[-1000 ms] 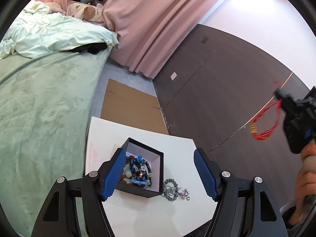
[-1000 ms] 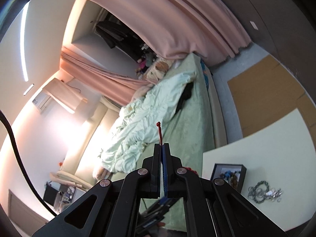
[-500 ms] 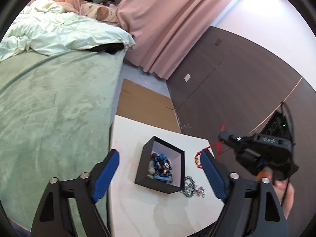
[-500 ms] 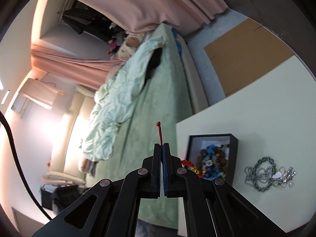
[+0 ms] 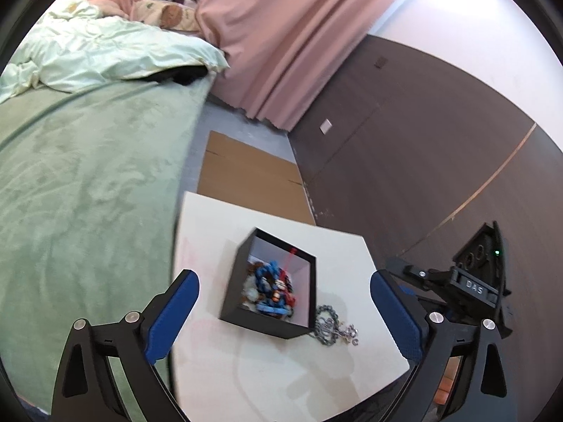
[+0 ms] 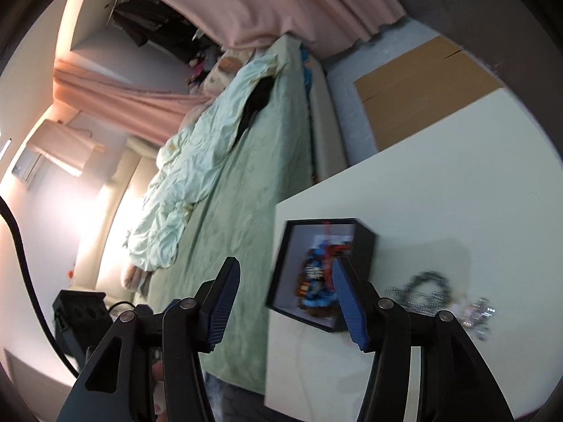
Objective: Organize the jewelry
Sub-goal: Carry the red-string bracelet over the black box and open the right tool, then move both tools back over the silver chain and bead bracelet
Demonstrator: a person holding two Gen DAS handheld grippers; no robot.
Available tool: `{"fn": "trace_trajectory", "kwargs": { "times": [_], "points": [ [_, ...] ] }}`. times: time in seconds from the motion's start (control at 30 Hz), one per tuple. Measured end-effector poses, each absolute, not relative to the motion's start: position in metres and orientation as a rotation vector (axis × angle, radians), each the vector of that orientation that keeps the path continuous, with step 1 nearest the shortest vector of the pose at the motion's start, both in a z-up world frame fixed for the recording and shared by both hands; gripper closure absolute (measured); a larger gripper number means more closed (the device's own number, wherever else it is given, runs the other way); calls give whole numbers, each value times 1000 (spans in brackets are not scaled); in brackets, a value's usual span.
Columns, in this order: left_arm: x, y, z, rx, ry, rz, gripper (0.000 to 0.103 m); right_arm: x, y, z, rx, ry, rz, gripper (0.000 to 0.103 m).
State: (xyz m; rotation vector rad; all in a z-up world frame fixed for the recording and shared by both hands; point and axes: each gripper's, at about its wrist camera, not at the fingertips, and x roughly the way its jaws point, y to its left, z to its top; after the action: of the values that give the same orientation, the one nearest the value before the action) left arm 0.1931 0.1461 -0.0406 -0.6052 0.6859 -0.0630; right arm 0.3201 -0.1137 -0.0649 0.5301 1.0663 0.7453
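Note:
A black open box [image 5: 262,327] stands on the white table [image 5: 246,369], filled with blue and brown bead jewelry [image 5: 269,281]. A red cord bracelet [image 5: 291,254] shows as a blur inside the box, over the beads. My left gripper [image 5: 285,313] hovers in front of the box, its jaws opening wide with nothing between them. My right gripper [image 6: 286,299] is just above the near-left part of the box [image 6: 364,242], jaws opening; the red bracelet [image 6: 329,246] is free of the pads. A pile of silver chains [image 5: 332,327] lies on the table right of the box.
A bed with a green blanket [image 5: 88,193] borders the table's left edge. Flat cardboard [image 5: 246,176] lies on the floor beyond the table, before a dark wall and pink curtain [image 5: 281,52]. The right gripper's body [image 5: 471,288] hangs at the table's right side.
My right gripper came down over the box, opened and let go of the red bracelet, which dropped into the box. My left gripper's jaws spread wider.

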Motion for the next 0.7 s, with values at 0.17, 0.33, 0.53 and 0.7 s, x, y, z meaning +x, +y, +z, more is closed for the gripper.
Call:
{"fn": "trace_trajectory", "kwargs": {
  "times": [0.17, 0.33, 0.53, 0.7],
  "points": [
    [199, 121, -50, -577, 711, -93, 5, 305, -153, -69, 556, 1030, 688, 47],
    [211, 92, -59, -536, 767, -125, 5, 290, -186, -77, 599, 994, 653, 22],
    [215, 60, -59, -481, 788, -156, 5, 279, -207, -74, 605, 955, 663, 7],
    [216, 39, -56, -438, 796, -160, 5, 274, -222, -82, 650, 961, 665, 7]
  ]
}}
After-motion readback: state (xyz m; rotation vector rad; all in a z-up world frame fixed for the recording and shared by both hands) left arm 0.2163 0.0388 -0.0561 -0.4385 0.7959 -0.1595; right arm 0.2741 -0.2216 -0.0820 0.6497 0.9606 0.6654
